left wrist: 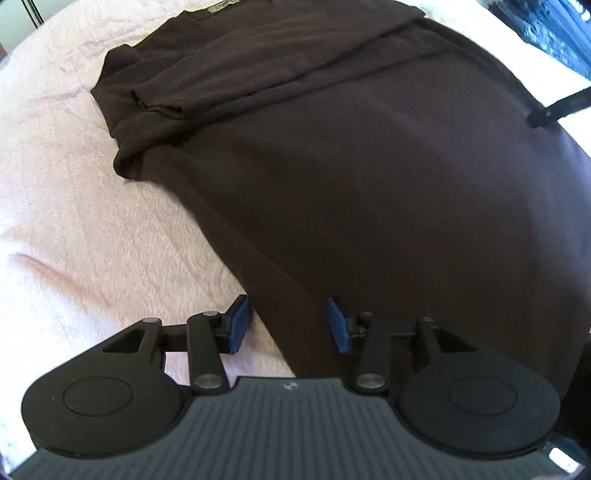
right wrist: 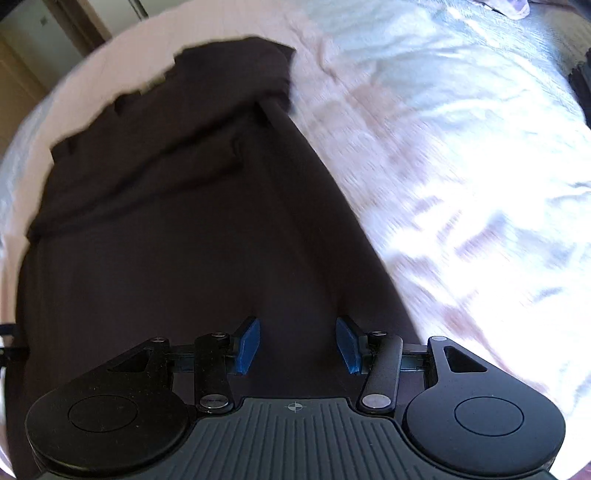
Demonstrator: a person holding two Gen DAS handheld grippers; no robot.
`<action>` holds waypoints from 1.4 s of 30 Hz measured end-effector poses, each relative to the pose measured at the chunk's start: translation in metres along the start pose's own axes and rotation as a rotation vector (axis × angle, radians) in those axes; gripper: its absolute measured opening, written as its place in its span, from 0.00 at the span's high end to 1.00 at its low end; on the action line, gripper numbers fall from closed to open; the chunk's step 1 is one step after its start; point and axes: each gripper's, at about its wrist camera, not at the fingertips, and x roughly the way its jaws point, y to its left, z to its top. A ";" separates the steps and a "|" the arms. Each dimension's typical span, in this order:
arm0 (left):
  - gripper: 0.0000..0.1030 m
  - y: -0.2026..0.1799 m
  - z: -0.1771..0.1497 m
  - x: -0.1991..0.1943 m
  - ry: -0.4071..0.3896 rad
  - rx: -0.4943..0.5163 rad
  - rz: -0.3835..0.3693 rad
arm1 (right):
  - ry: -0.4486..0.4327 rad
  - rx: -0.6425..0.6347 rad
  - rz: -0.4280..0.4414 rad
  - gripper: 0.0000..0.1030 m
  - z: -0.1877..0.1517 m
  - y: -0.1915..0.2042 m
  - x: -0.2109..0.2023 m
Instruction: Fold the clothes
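A dark brown shirt lies flat on a pale pink fuzzy blanket, its sleeves folded in across the upper body and a neck label at the far end. My left gripper is open, straddling the shirt's near left edge, with nothing pinched between its blue pads. In the right wrist view the same shirt fills the left half. My right gripper is open over the shirt's near right part, blue pads apart and nothing between them.
The blanket spreads bright and rumpled to the right of the shirt. A black bar, the tip of the other gripper, reaches in at the shirt's right edge. A door and wall stand beyond the bed.
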 end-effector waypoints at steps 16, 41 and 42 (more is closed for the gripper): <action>0.46 -0.106 -0.123 -0.094 -0.167 0.506 0.025 | -0.009 -0.309 -0.081 0.37 -0.098 0.059 -0.087; 0.89 -0.133 -0.115 -0.107 -0.298 0.606 0.230 | -0.036 -0.665 0.026 0.31 -0.140 0.062 -0.115; 0.89 -0.126 -0.104 -0.111 -0.300 0.563 0.216 | -0.059 -0.729 0.046 0.26 -0.146 0.069 -0.119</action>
